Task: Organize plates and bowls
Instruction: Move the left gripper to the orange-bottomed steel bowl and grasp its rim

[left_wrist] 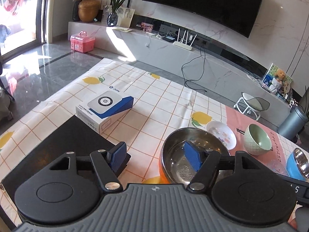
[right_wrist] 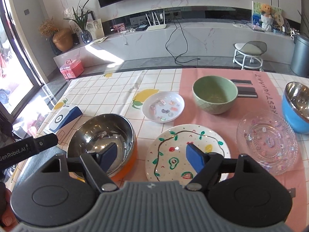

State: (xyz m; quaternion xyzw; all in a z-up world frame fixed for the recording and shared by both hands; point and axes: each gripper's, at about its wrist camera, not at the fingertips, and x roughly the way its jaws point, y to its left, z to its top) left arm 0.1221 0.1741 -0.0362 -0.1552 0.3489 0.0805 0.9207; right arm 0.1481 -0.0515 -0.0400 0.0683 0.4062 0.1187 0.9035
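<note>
The left gripper (left_wrist: 157, 157) is spread wide and nothing is pinched. Its right pad is seen over the hollow of the steel bowl with the orange outside (left_wrist: 193, 154), while its left pad hangs outside the bowl's left rim, so that rim lies between the jaws. The right gripper (right_wrist: 152, 157) is spread too and holds nothing; the painted plate (right_wrist: 173, 145) lies just ahead under its right pad. The orange bowl is nearer the left hand. Open bench (left_wrist: 154, 96) is seen to the left, past the white and blue box (left_wrist: 105, 109). The green bowl (right_wrist: 215, 94), small white plate (right_wrist: 163, 106), glass plate (right_wrist: 268, 141) and blue bowl (right_wrist: 295, 108) crowd the right side.
</note>
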